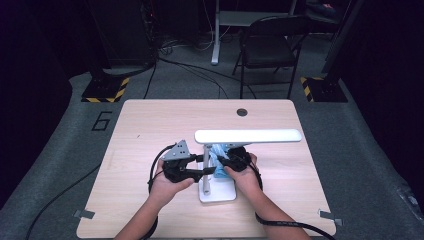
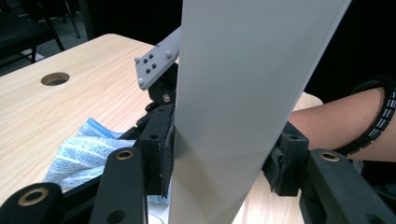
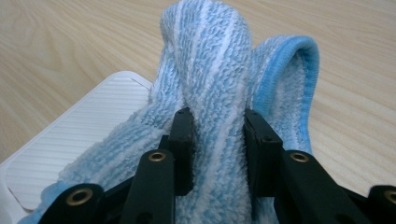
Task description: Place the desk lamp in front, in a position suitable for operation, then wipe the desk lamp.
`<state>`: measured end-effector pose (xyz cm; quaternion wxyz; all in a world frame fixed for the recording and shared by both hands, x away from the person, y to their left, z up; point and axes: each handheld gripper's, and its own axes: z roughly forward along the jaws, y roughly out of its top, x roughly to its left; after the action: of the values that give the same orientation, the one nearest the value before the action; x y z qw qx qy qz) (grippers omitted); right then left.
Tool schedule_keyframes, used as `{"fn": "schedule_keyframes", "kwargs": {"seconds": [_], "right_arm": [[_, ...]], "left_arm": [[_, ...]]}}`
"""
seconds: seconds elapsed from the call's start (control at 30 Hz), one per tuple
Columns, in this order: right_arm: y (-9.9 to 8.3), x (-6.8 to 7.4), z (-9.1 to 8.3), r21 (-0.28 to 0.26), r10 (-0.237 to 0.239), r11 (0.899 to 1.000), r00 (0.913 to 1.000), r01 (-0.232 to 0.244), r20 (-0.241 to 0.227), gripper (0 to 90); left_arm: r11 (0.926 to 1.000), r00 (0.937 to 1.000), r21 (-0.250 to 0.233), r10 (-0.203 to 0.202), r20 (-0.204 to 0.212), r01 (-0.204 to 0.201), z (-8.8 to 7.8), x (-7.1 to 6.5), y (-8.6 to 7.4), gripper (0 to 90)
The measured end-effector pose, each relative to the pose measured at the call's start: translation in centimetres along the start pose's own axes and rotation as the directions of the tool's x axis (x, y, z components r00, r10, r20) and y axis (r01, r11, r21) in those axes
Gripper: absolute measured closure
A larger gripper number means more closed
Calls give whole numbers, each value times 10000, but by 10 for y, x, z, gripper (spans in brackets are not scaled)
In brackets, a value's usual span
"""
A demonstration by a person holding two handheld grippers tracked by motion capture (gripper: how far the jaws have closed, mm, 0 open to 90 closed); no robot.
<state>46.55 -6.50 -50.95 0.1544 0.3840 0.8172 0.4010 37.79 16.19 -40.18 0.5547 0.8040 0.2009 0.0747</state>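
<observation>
A white desk lamp stands on the table with its long head [image 1: 247,135] over its flat base [image 1: 220,192]. My left gripper [image 1: 204,167] is shut on the lamp's upright post [image 2: 233,93], its pads [image 2: 161,149] pressed against both flat sides. My right gripper [image 3: 217,140] is shut on a bunched blue-and-white striped cloth [image 3: 210,60], which rests partly on the ribbed base [image 3: 79,140] just right of the post. From above, the cloth [image 1: 218,154] sits under the lamp head, with the right gripper [image 1: 225,162] facing the left one across the post.
The wooden table has a round cable hole [image 1: 242,112] near its far edge. A black folding chair [image 1: 270,42] and floor cables stand beyond the table. A forearm [image 2: 336,123] with a black cable lies close behind the post.
</observation>
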Motion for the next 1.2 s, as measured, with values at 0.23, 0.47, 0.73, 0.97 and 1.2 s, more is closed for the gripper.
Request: {"fn": "schedule_keyframes", "kwargs": {"seconds": [0.23,0.47,0.73,0.97,1.2], "right_arm": [[-5,3,-6,-70,71,10000,10000,-71,6,677],[-11,13,-12,-54,-488,9988,9988,488,-23,677],[-17,16,-17,-151,-595,9981,9980,592,-211,676],[-19,23,-23,41,-753,9971,9969,754,-239,676],[-32,40,-41,338,-1328,9903,9891,1351,-631,675]], "left_arm": [[10000,10000,15,43,-81,-43,-3,2,-2,512],[9998,9998,87,171,-124,-170,-3,1,-2,514],[9999,9999,85,133,29,-134,-3,2,-2,513],[9999,9999,-24,103,21,-103,-3,3,-3,513],[10000,10000,0,84,11,-84,-4,3,-3,513]]}}
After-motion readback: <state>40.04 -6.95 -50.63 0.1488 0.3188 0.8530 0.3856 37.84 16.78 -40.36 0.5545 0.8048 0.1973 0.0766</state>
